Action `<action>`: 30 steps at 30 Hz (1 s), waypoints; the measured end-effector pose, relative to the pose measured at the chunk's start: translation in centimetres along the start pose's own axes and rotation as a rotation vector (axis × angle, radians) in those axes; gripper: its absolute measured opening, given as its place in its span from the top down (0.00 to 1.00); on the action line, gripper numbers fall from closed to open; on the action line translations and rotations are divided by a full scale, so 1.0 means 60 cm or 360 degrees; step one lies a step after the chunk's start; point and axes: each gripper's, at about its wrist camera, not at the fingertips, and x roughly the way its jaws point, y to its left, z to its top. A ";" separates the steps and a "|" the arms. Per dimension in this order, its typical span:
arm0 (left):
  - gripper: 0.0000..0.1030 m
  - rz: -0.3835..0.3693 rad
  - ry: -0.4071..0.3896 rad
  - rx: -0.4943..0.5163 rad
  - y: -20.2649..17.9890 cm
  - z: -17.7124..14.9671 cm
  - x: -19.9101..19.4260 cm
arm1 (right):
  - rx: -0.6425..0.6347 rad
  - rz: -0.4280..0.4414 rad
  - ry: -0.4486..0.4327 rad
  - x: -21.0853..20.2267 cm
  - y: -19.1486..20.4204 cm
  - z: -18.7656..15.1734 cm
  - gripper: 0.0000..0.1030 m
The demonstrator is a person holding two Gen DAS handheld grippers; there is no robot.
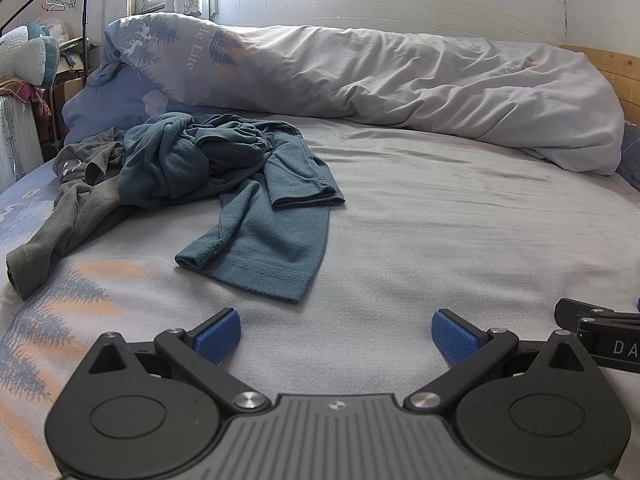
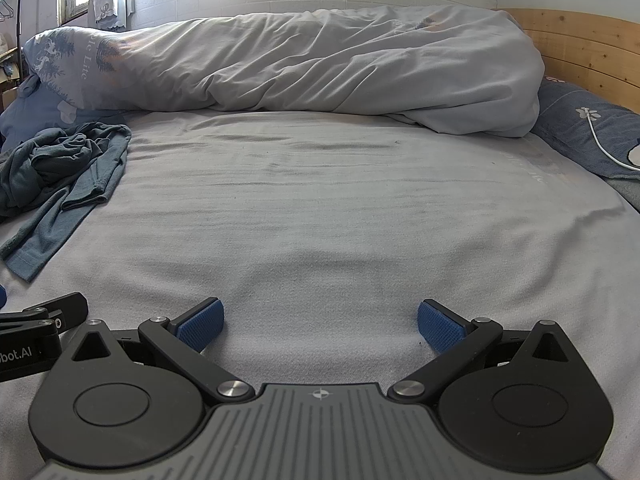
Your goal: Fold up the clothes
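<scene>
The bed (image 1: 420,216) fills both views, its pale grey sheet mostly bare, with a rolled duvet (image 1: 400,84) lying along the far side and a wooden headboard (image 2: 580,48) off to the right. The clothes sit in a heap on the left part of the bed: a teal shirt (image 1: 240,184), crumpled at the far end with its hem and a sleeve trailing toward the near edge, and a grey garment (image 1: 76,200) partly under it, further left. The teal shirt's long axis runs roughly from the far left toward the near middle. The left tongs (image 1: 336,336) hang low over the sheet, blue pads wide apart and holding nothing; the shirt's near hem lies just ahead of them and slightly to their left. The right tongs (image 2: 320,324) are likewise spread and empty, facing bare sheet, with the shirt well off to their left. The left tongs are clearly nearer, so a first grasp at the hem would probably fall to them
</scene>
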 end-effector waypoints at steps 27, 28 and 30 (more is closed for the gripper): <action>0.00 0.0026 0.0001 0.0012 -0.003 0.000 -0.003 | -0.0016 -0.0013 0.0000 0.001 0.008 -0.005 0.00; 0.00 0.0030 0.0001 0.0011 -0.004 0.000 -0.003 | -0.0016 -0.0014 0.0000 0.001 0.007 -0.004 0.00; 0.00 0.0044 0.0001 0.0008 -0.007 -0.001 -0.003 | -0.0017 -0.0014 0.0000 0.002 0.007 -0.002 0.00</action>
